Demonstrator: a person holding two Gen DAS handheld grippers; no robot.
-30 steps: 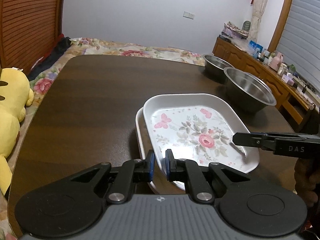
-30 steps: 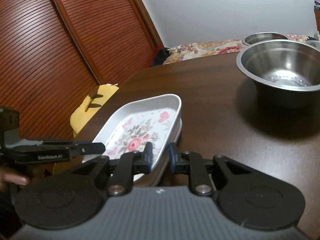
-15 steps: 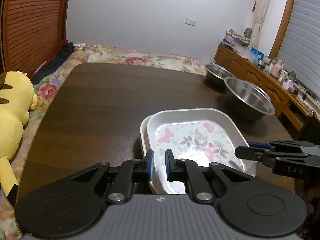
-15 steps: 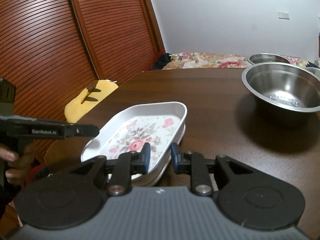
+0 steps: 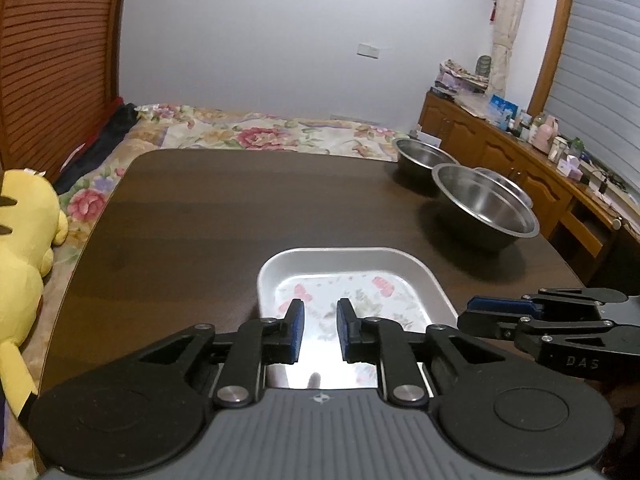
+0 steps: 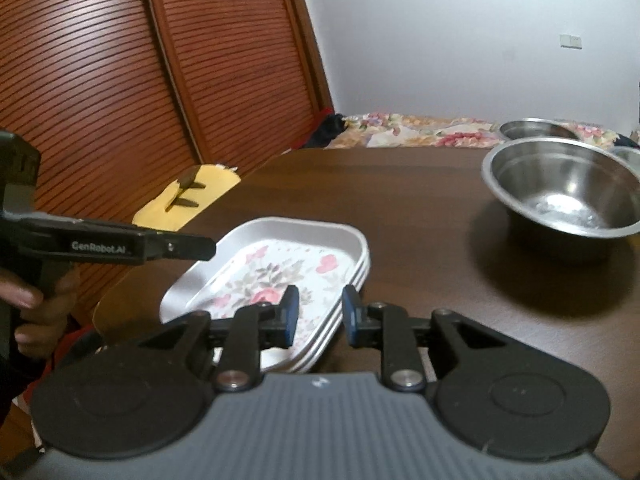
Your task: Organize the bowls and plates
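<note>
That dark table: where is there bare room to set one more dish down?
The table is bare across its left and far middle, between the floral plates and the bed-side edge. The right side is crowded with steel bowls, and both tools hover over the near edge.

Left gripper [image 5: 319, 330]: black linkage arms, blue pads [image 5: 297, 330] on both fingers, silver pivot screws [image 5: 229, 393], grey ribbed housing with two round black discs. Side print "GenRobot.AI", seen at 9 o'clock in right wrist view. Right gripper [image 6: 316, 316]: same build; side print "DAS", seen at 3 o'clock in left wrist view. Hand [image 6: 38, 312] wraps the left gripper's black grip.
</note>
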